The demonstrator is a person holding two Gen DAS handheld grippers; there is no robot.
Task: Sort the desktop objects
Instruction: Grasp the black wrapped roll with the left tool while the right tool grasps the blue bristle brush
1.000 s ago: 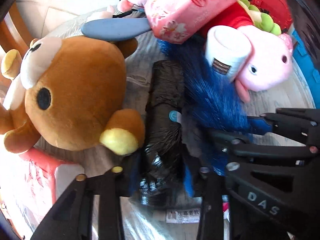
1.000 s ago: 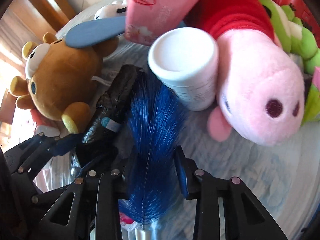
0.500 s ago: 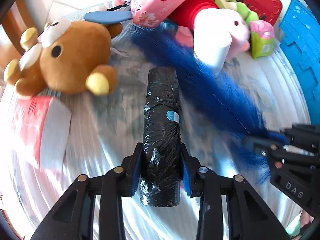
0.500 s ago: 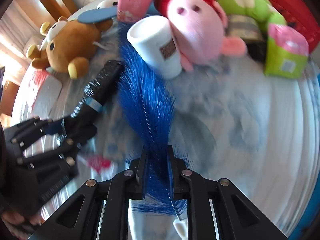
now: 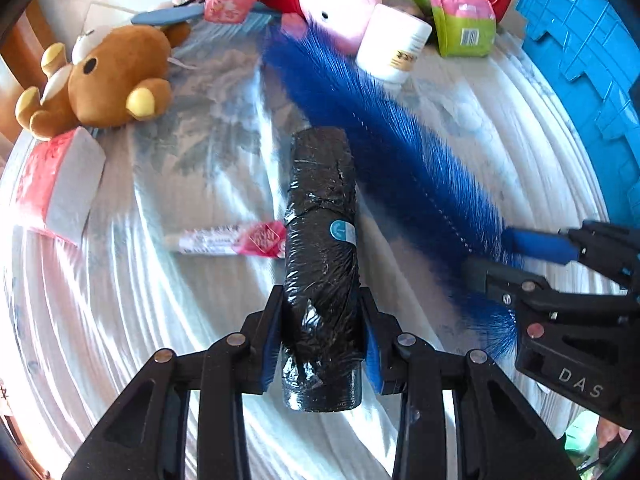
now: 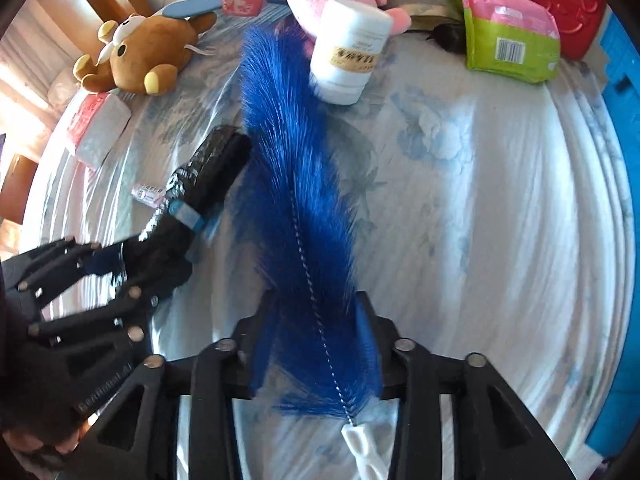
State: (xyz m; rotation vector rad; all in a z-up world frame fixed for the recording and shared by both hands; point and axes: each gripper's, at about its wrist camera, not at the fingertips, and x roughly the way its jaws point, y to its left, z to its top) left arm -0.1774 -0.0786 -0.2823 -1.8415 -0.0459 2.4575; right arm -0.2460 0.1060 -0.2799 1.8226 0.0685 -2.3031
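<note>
The left tongs (image 5: 322, 344) pinch a black roll of bags (image 5: 322, 240) near its lower end, both pads pressed against its sides, and the roll points away from the camera over the desk (image 5: 500, 152), which wears a pale blue flowered cloth.

Taking that roll as the landmark: just right of it runs the blue bottle brush (image 6: 304, 184), its bristles brushing the roll's far end in the right wrist view. The right tongs (image 6: 316, 340) straddle the brush near its white handle; their jaws are opening, and whether the pads touch the bristles is hard to tell through the fluff.

Left of the roll, touching or nearly so, lies a small white tube with a pink end (image 5: 228, 238). Farther left sits a red-and-white tissue pack (image 5: 56, 188), and beyond it a brown bear plush (image 5: 108, 80).

Beyond the roll's far end stand a white jar (image 5: 394, 52) tipped against a pink pig plush (image 5: 340, 0), and a green-and-pink packet (image 5: 464, 24). Well right of the roll is a blue crate (image 5: 580, 52).
</note>
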